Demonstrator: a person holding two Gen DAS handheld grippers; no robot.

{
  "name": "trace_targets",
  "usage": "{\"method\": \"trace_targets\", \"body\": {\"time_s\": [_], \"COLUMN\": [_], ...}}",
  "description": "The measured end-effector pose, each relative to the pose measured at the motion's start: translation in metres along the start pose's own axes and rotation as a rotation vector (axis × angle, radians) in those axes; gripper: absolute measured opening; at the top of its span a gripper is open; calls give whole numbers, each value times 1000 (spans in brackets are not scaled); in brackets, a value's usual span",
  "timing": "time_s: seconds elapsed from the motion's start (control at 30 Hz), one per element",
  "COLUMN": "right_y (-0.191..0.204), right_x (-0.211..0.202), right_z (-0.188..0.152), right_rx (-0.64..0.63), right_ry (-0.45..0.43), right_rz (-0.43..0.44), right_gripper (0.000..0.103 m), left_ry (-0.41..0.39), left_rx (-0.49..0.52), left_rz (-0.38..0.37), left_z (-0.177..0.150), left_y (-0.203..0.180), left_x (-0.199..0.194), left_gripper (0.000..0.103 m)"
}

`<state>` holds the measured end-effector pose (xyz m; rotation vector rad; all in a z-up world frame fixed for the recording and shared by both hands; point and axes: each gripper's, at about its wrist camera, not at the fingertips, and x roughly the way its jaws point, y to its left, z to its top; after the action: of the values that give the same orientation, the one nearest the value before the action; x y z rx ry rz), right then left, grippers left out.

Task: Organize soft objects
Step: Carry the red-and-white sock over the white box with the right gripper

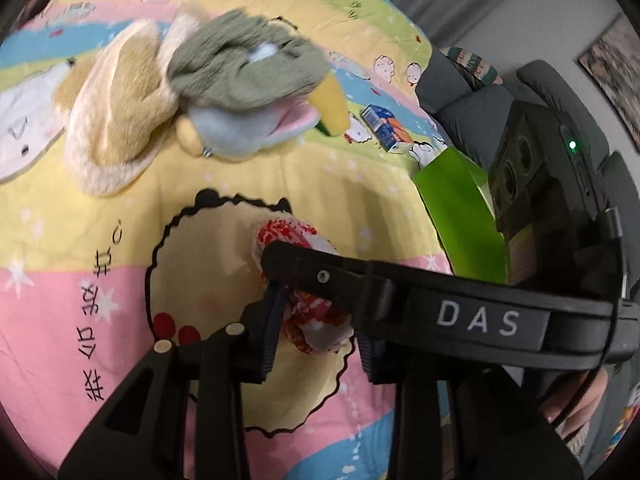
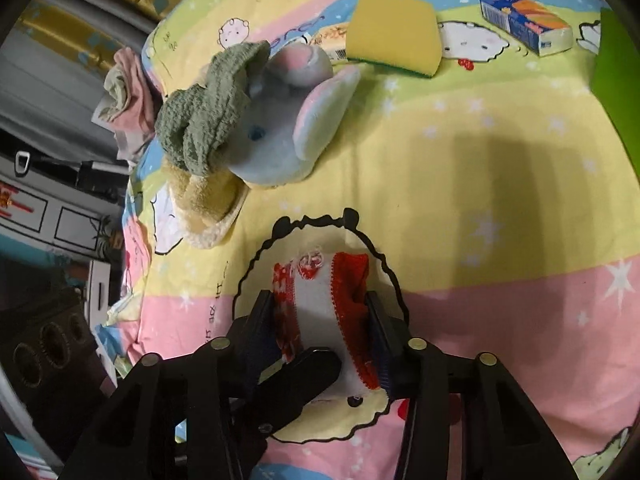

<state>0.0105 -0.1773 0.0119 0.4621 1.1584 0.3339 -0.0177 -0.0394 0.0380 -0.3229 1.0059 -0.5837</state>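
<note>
A red-and-white sock lies low over the cartoon bedspread. My right gripper is shut on it, one pad on each side. My left gripper is also closed around the same sock, and its finger crosses the right wrist view. The right gripper's finger lies across the sock in the left wrist view. A pile of a green knit cloth, a blue plush and a beige plush sits farther back.
A yellow sponge and a tissue pack lie at the far side. A green box stands at the right. The bed's left edge drops to furniture and a speaker.
</note>
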Motion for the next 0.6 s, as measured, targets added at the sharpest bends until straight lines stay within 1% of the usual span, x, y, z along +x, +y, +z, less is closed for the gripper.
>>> {"method": "trace_targets", "body": {"time_s": [0.13, 0.27, 0.47, 0.5, 0.6], "right_y": [5, 11, 1, -3, -14], "right_x": [-26, -67, -116, -124, -144], "right_z": [-2, 0, 5, 6, 9], "right_rx": [-20, -44, -46, -39, -23], "right_ry": [-76, -196, -338, -360, -415], "right_rz": [18, 22, 24, 25, -7], "right_gripper": [45, 45, 45, 45, 45], "left_ry": [-63, -134, -234, -242, -245], "left_rx": [56, 144, 252, 260, 286], "left_rz": [-11, -34, -75, -85, -124], "left_z": [4, 14, 23, 24, 30], "left_y": [-19, -46, -89, -95, -113], "left_x": [-13, -25, -31, -30, -21], "left_gripper": [30, 30, 29, 29, 29]}}
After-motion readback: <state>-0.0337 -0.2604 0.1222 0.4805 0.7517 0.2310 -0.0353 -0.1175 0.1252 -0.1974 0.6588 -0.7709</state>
